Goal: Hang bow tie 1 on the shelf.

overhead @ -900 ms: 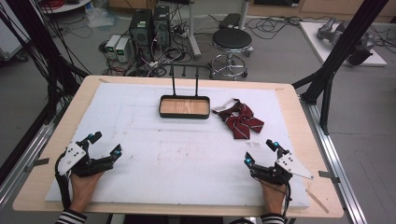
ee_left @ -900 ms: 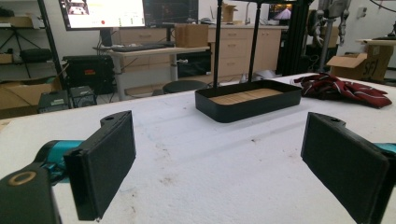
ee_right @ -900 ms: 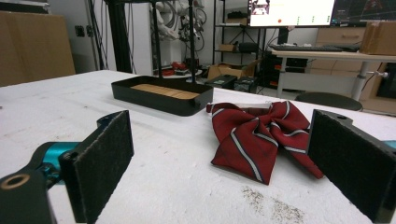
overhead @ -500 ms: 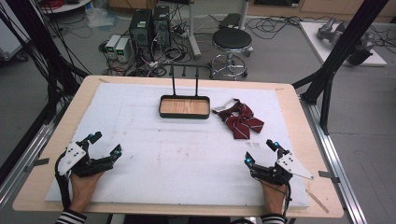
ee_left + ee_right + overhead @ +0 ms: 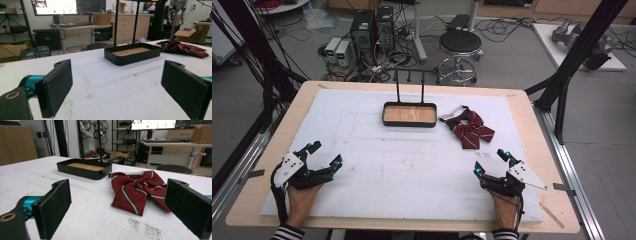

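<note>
Grippers at rest near the front edge of the table [image 5: 522, 107], one per hand. Left gripper [image 5: 323, 154] sits at the near left corner of the white foam sheet [image 5: 362, 150], jaws spread wide, nothing between them. Right gripper [image 5: 492, 162] sits at the near right, jaws also wide apart and empty; in the right gripper view the pads [image 5: 52, 206] frame the bow tie [image 5: 136, 188] without touching it.

Bow tie: dark red with pale stripes, lying flat on the foam just to the right of the black tray [image 5: 409, 115], apart from its wall. It is ahead of the right gripper and well apart from the left one. The tray has a wooden floor and a tall wire handle [image 5: 410, 85] rising from its far rim.

Judged risks from this position:
- Cloth is limp and lies flat. A level approach may push it along the foam or bunch it rather than take it; only one loop may be pinched and the rest may drag.
- Pads coming down hard may dig into the soft foam.
- If the tie goes to the tray, trailing cloth may hang over the rim, or the gripper may knock the handle and shift the tray.
- A thin white strap seems to lie at the tie's far side; it may snag.
</note>
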`<state>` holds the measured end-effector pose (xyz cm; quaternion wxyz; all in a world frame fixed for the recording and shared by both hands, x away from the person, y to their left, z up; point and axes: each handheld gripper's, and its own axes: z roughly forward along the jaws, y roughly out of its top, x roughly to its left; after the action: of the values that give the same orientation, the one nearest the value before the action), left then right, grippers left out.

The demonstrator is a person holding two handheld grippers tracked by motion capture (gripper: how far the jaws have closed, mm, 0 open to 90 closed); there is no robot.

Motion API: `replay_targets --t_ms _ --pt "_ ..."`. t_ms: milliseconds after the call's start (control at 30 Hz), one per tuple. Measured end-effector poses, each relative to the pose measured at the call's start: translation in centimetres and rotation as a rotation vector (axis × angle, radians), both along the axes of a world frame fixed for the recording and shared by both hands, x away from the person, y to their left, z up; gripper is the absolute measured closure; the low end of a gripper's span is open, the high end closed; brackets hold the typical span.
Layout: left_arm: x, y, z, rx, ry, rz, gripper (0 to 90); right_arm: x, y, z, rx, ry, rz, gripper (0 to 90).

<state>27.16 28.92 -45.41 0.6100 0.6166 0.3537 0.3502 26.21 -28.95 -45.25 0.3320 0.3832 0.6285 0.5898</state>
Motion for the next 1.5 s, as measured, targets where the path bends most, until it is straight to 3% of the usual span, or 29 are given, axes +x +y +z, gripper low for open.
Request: replay_targets --t_ms 100,167,433,567,667,733,767,900,1500 --pt "0.0 0.0 0.0 0.000 0.002 0.000 10.7 0.2 -0.1 0.3 -0.024 0.028 -0.007 6.4" --pt "0.0 0.0 0.0 -0.001 0.001 0.000 10.7 0.2 -0.3 0.6 -0.006 0.047 -0.006 6.4" --pt "0.0 0.0 0.0 0.001 0.000 0.003 10.7 0.5 -0.4 2.8 -0.022 0.038 0.003 6.5" --pt "0.0 0.0 0.0 0.003 0.001 0.001 10.7 1.7 -0.2 4.6 -0.097 0.067 0.038 6.4" --pt "0.0 0.0 0.0 0.001 0.002 -0.001 10.7 2.3 -0.1 5.4 -0.107 0.090 0.050 6.5" --pt "0.0 0.0 0.0 0.000 0.002 0.001 10.7 3.0 0.0 6.3 -0.136 0.109 0.057 6.5" --pt "0.0 0.0 0.0 0.001 0.002 -0.002 10.7 3.7 0.0 7.0 -0.174 0.127 0.065 6.5" --pt "0.0 0.0 0.0 0.001 0.004 0.001 10.7 5.3 0.2 8.2 -0.219 0.176 0.090 6.5" --pt "0.1 0.1 0.0 -0.009 0.011 0.000 10.7 12.5 0.3 10.1 -0.365 0.338 0.106 6.5"
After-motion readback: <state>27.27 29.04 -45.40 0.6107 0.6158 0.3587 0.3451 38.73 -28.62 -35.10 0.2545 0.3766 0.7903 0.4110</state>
